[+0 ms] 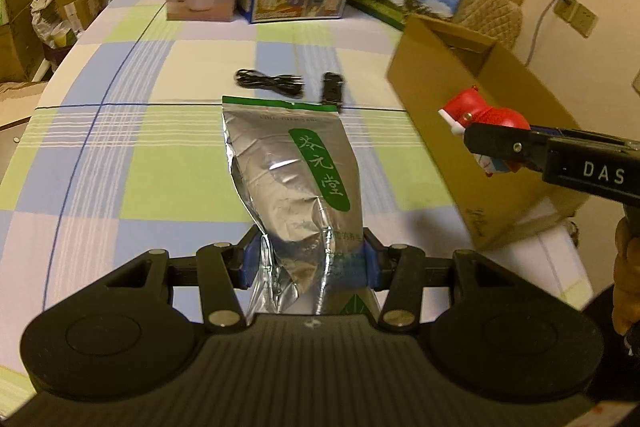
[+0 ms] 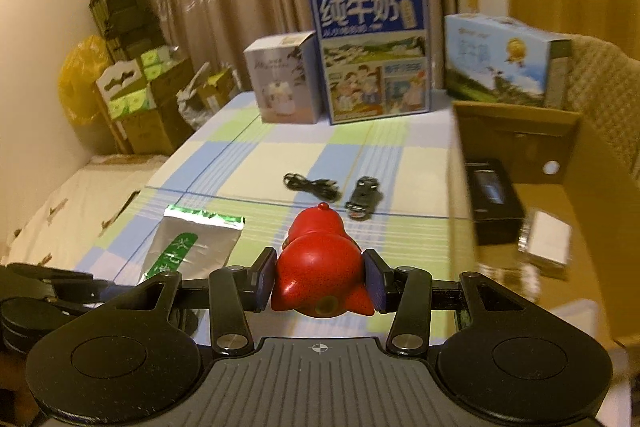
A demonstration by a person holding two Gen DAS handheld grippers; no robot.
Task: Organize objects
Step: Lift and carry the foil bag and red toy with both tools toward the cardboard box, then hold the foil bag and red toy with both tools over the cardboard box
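My left gripper (image 1: 308, 263) is shut on the lower end of a silver foil pouch (image 1: 288, 183) with a green label, held above the checked tablecloth. The same pouch (image 2: 192, 251) shows at the lower left of the right wrist view. My right gripper (image 2: 320, 279) is shut on a red toy figure (image 2: 320, 267); in the left wrist view that toy (image 1: 484, 117) hangs in front of the open cardboard box (image 1: 480, 131). A coiled black cable (image 1: 270, 83) and a small black device (image 1: 334, 89) lie on the table beyond the pouch.
The cardboard box (image 2: 568, 171) at the right holds a black box (image 2: 494, 203) and a white item (image 2: 546, 243). Along the table's far edge stand a white carton (image 2: 286, 83), a blue milk carton (image 2: 372, 55) and a light-blue carton (image 2: 504, 59). Boxes are stacked at the left wall.
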